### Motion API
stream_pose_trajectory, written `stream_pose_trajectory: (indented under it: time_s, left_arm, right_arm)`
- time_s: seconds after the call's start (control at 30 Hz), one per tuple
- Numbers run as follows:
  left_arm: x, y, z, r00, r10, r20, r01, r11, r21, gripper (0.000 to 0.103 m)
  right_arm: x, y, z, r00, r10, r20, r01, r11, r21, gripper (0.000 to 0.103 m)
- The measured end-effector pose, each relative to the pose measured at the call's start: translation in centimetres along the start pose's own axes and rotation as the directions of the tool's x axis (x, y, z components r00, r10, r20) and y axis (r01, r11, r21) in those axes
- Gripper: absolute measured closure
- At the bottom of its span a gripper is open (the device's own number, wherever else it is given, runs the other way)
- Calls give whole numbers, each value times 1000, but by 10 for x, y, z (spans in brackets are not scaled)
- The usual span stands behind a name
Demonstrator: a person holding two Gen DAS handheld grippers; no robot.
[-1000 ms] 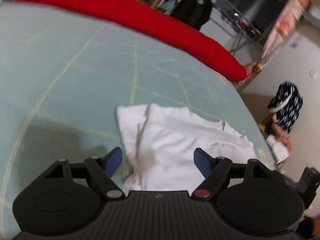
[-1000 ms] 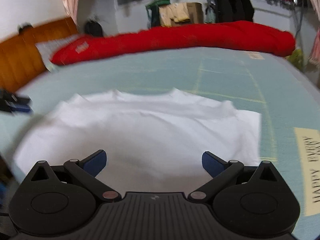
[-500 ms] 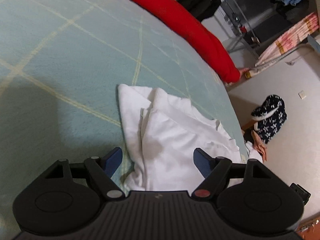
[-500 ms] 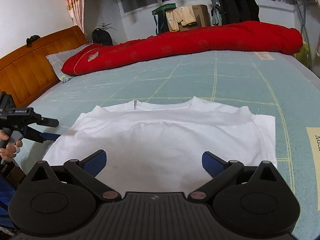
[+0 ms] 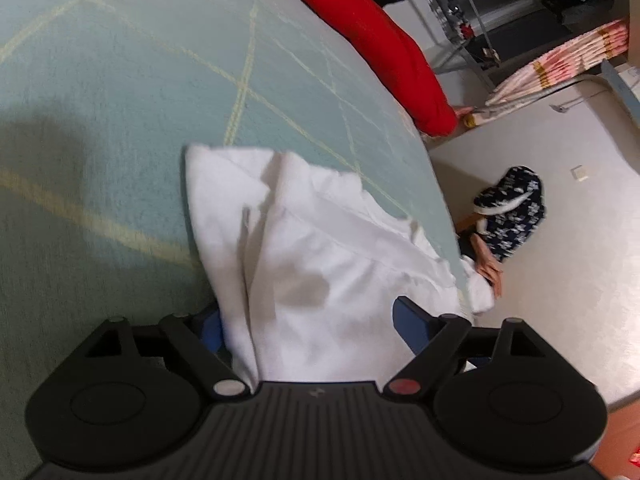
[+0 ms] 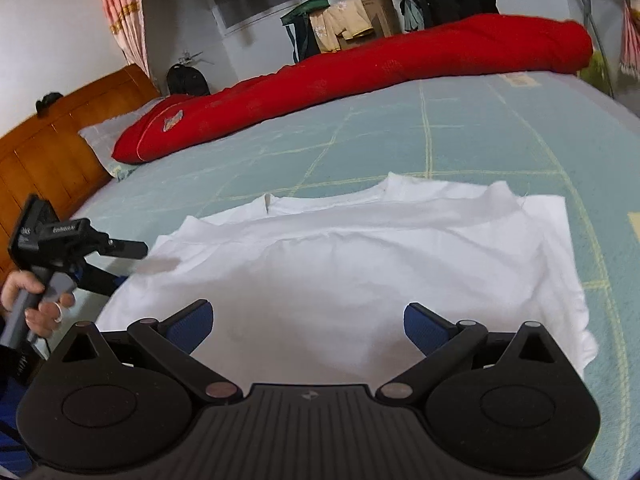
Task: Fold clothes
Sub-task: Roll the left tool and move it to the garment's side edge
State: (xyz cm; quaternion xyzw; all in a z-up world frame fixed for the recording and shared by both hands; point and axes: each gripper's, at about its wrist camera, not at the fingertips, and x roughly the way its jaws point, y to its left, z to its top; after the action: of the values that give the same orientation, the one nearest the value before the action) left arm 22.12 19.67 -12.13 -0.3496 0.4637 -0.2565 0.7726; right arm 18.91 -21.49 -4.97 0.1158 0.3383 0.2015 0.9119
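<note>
**White shirt half-tucked, big folds still to come**

Left claw [image 5: 308, 324] at the bottom of its frame, jaws wide and just opening further, straddling the white T-shirt [image 6: 360, 272] edge, not pinching. Right claw [image 6: 306, 322] spread open low over the hem, empty. The shirt lies flat mid-frame on the green bed [image 6: 480, 128], below the red duvet [image 6: 360, 72]; sleeves look turned in, the body fold seems undone
</note>
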Motion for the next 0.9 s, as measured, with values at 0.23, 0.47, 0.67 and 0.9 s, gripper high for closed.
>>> stream_pose_trajectory:
  time_s: [0.23, 0.47, 0.67, 0.9]
  left_arm:
    - [-7, 9, -9, 995, -62, -74, 62, 998, -5, 19]
    - [26, 10, 22, 986, -113, -124, 114, 994, 1, 19]
    - [28, 2, 16, 977, -136, -164, 147, 987, 60, 19]
    - [34, 4, 20, 965, -129, -227, 149, 986, 75, 20]
  right_arm:
    - [2, -12, -2, 1000, -7, -10, 7, 1000, 27, 0]
    - [0, -4, 0, 1000, -1, -3, 1, 1000, -11, 0]
    - [6, 2, 3, 1000, 5, -3, -5, 1000, -22, 0]
    - [8, 5, 3, 1000, 7, -12, -8, 998, -61, 0]
